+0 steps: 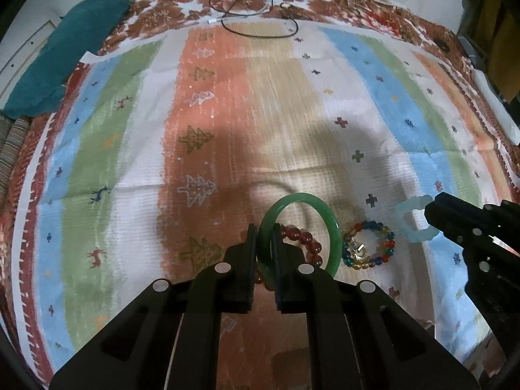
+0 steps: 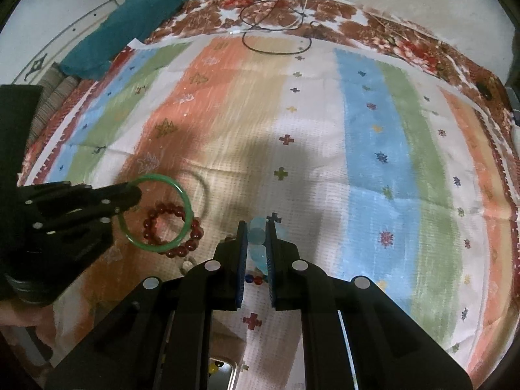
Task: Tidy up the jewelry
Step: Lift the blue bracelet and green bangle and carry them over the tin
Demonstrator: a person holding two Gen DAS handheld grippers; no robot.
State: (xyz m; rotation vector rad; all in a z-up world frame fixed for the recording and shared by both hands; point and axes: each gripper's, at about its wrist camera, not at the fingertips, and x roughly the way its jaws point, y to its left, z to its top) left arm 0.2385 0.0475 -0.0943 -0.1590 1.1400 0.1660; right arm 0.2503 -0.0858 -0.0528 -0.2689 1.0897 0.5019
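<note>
My left gripper (image 1: pixel 262 232) is shut on the rim of a green jade bangle (image 1: pixel 312 199), which hangs lifted above the striped cloth (image 1: pixel 136 149). Below it lies a dark red bead bracelet (image 1: pixel 307 239), and a multicoloured bead bracelet (image 1: pixel 370 247) rests just to its right. My right gripper (image 2: pixel 257 227) is shut on a pale blue bead bracelet (image 2: pixel 256 235), also raised off the cloth. In the right wrist view the green bangle (image 2: pixel 185 201) hangs from the left gripper (image 2: pixel 135 195) over the red bracelet (image 2: pixel 156 219). The right gripper (image 1: pixel 429 209) holds the pale blue bracelet (image 1: pixel 411 206) at the right of the left wrist view.
A teal cloth (image 1: pixel 68 48) is bunched at the far left corner. Black and white cables (image 1: pixel 256 16) loop along the far edge of the cloth. A shiny metal container (image 2: pixel 224 372) peeks out under the right gripper at the near edge.
</note>
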